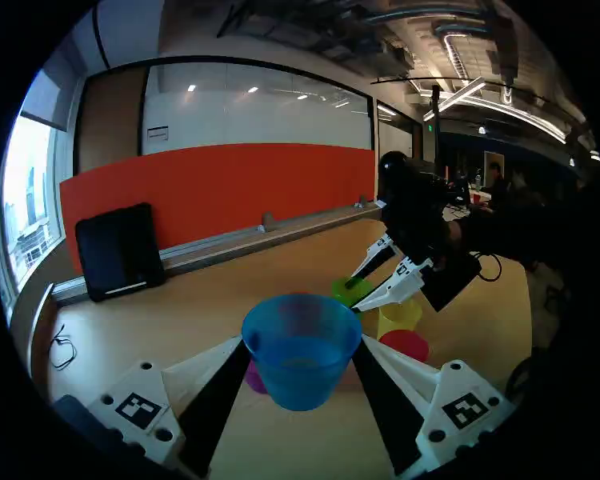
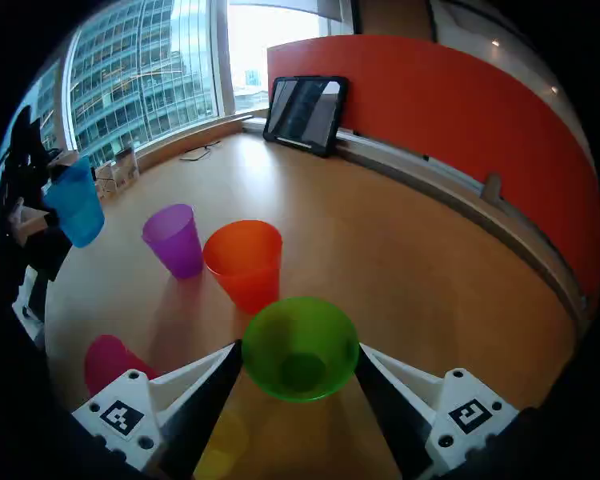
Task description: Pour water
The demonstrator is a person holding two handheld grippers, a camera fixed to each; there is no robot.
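Close opposed views, shared green cup

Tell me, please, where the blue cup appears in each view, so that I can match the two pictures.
Left gripper view: the blue cup is low at centre, gripped between the fingers of the left claw.
Right gripper view: the blue cup is at the far left edge, raised above the table, left of the purple cup.
Shared landmark: the black tablet leaning against the orange wall.

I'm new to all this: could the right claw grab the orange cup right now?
Probably not. The right claw is shut on the green cup, so it has no free grip. The orange cup stands just ahead, with nothing between.
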